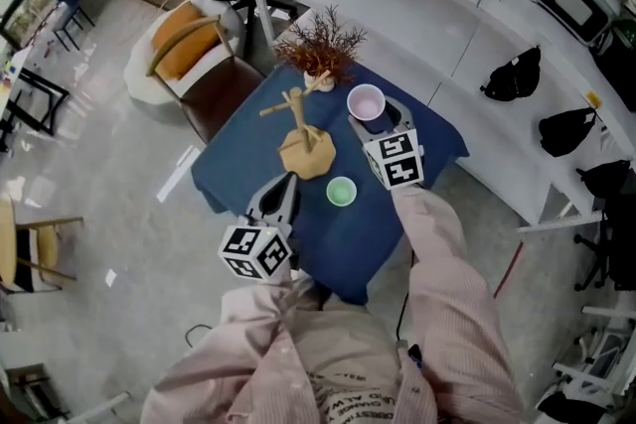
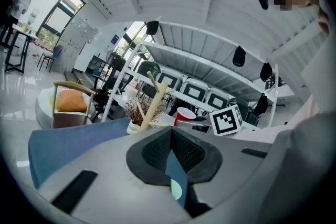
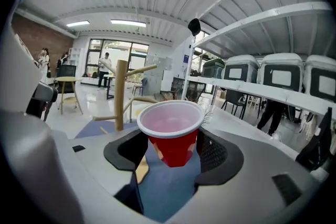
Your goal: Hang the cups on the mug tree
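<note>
A wooden mug tree (image 1: 303, 136) stands on the blue table (image 1: 238, 164), all its pegs bare. My right gripper (image 1: 379, 120) is shut on a red cup (image 1: 366, 101) with a pale inside, held upright above the table just right of the tree. In the right gripper view the red cup (image 3: 171, 131) sits between the jaws, with the mug tree (image 3: 121, 94) behind it on the left. A green cup (image 1: 341, 191) rests on the table below the tree. My left gripper (image 1: 286, 182) hovers shut and holds nothing, left of the green cup; its pads (image 2: 157, 152) meet at the tips.
A vase of dried red twigs (image 1: 323, 47) stands behind the tree at the table's far edge. A wooden chair with an orange cushion (image 1: 187, 45) is off the table's left corner. A white counter (image 1: 417, 15) with black bags (image 1: 513, 74) runs along the back and right.
</note>
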{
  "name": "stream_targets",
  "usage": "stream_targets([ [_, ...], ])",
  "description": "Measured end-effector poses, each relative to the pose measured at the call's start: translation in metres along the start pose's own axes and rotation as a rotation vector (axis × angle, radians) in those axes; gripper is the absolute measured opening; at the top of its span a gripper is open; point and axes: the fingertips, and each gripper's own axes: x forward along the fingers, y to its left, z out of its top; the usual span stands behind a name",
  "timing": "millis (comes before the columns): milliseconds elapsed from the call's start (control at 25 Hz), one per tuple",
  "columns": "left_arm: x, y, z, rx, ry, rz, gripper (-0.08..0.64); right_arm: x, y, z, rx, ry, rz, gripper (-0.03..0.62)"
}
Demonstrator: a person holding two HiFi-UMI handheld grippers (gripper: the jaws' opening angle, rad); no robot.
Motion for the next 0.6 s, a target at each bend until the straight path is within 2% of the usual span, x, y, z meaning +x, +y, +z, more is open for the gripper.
stream_targets([
  [360,0.0,0.008,0.02,0.009,-0.022,-0.011,-0.002,0.012,0.002,0.034,-0.127,0.031,0.027,0.284],
  [600,0.0,0.016,0.03,0.012,-0.029,-0.015,-0.002,0.019,0.004,0.056,-0.27,0.048,0.031,0.285],
])
